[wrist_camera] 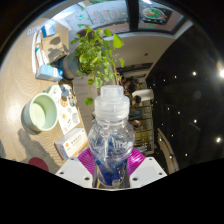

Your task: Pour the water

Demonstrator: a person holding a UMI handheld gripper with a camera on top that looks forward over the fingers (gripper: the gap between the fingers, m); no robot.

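Observation:
A clear plastic water bottle with a white cap and a blue label stands upright between my fingers, held above the table. My gripper is shut on the bottle's lower body, with the magenta pads pressing on both sides. A pale green cup sits on the table far off to the left, well apart from the bottle. The bottle's base is hidden behind my gripper.
A leafy green potted plant rises just beyond the bottle. Papers and small boxes lie on the table to the left. A dark counter with shelving fills the right side.

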